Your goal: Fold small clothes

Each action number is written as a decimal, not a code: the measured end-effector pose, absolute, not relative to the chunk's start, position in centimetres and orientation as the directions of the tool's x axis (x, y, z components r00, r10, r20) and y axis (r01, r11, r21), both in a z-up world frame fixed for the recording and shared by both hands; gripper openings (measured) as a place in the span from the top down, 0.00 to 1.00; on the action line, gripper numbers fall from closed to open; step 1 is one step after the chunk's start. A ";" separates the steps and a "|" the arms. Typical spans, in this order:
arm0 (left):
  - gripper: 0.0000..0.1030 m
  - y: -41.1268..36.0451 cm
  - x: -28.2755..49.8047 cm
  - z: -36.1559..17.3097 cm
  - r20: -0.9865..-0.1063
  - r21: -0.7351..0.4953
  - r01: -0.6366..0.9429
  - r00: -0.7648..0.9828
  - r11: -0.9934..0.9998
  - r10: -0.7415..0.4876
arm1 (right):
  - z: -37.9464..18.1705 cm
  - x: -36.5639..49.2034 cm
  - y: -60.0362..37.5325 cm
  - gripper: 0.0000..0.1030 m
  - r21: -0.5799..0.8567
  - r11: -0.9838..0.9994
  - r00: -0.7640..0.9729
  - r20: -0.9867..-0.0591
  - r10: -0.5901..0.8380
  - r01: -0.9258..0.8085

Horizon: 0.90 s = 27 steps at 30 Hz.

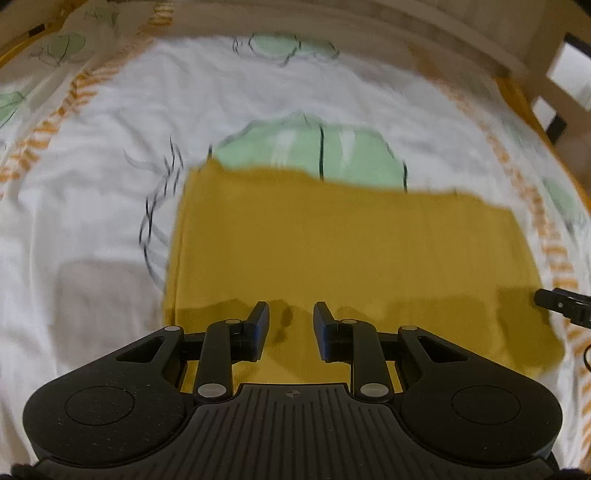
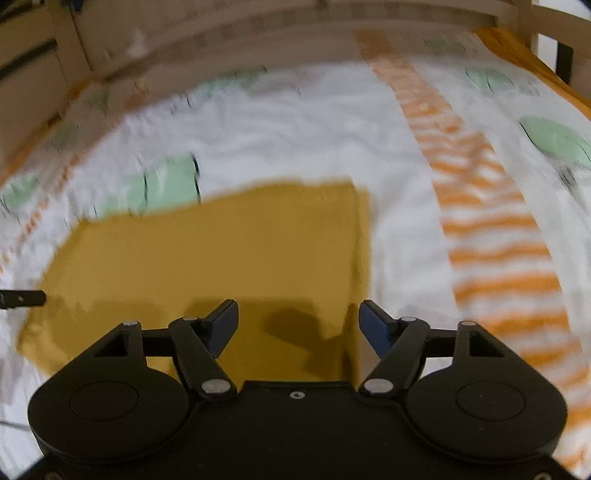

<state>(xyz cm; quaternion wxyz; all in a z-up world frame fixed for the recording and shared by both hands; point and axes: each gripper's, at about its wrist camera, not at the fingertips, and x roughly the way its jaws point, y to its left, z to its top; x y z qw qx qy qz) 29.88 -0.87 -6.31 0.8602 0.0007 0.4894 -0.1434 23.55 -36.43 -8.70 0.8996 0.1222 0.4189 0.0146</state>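
A mustard-yellow garment (image 1: 351, 240) lies flat as a folded rectangle on a white bedspread (image 1: 92, 184). My left gripper (image 1: 290, 310) hovers over its near edge, towards the left. The jaws stand a little apart with nothing between them. In the right wrist view the same garment (image 2: 221, 251) fills the middle. My right gripper (image 2: 298, 308) is over its near right corner, open wide and empty. A finger of the right gripper (image 1: 554, 306) shows at the garment's right edge. A finger of the left one (image 2: 22, 298) shows at the left edge.
The bedspread carries green leaf prints (image 1: 310, 147) and an orange striped band (image 2: 480, 221) to the right of the garment. A wooden bed rail (image 1: 406, 33) runs along the far side, with a post (image 2: 528, 22) at the far right.
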 end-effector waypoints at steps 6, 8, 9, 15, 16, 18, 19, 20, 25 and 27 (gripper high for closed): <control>0.74 -0.7 27.1 -9.5 -0.872 -0.125 0.246 0.434 0.961 -0.224 | -10.9 20.1 -36.5 0.26 0.225 0.970 0.585 -0.801 0.131 0.090; 0.72 -0.6 26.7 -9.7 -0.855 -0.111 0.273 0.464 0.955 -0.232 | -10.8 19.9 -36.7 0.25 0.229 0.969 0.572 -0.809 0.137 0.093; 0.71 -0.6 26.6 -9.7 -0.852 -0.110 0.274 0.469 0.955 -0.233 | -10.7 19.9 -36.9 0.25 0.242 0.965 0.568 -0.811 0.144 0.100; 0.64 -0.8 26.4 -9.8 -0.849 -0.140 0.249 0.469 0.958 -0.245 | -10.9 19.9 -39.3 0.06 0.436 0.883 0.606 -0.755 0.252 0.175; 0.63 -0.8 26.5 -9.7 -0.851 -0.153 0.235 0.463 0.960 -0.249 | -11.2 19.9 -40.0 0.04 0.486 0.851 0.620 -0.735 0.276 0.198; 0.61 -0.8 26.9 -9.6 -0.859 -0.176 0.202 0.447 0.964 -0.250 | -12.1 20.3 -41.1 0.02 0.558 0.792 0.630 -0.713 0.307 0.246; 0.61 -0.8 27.0 -9.6 -0.864 -0.177 0.192 0.438 0.965 -0.246 | -12.5 20.6 -41.4 0.02 0.581 0.772 0.635 -0.704 0.318 0.258; 0.61 -0.9 27.2 -9.6 -0.871 -0.175 0.185 0.428 0.967 -0.240 | -12.7 20.8 -41.6 0.00 0.594 0.762 0.641 -0.695 0.326 0.256; 0.60 -1.9 27.9 -9.4 -0.895 -0.130 0.187 0.400 0.974 -0.196 | -13.1 22.7 -41.2 0.00 0.613 0.763 0.644 -0.671 0.367 0.205; 0.60 -2.2 27.9 -9.4 -0.897 -0.111 0.204 0.401 0.973 -0.187 | -13.5 23.3 -41.1 0.00 0.638 0.746 0.659 -0.646 0.385 0.190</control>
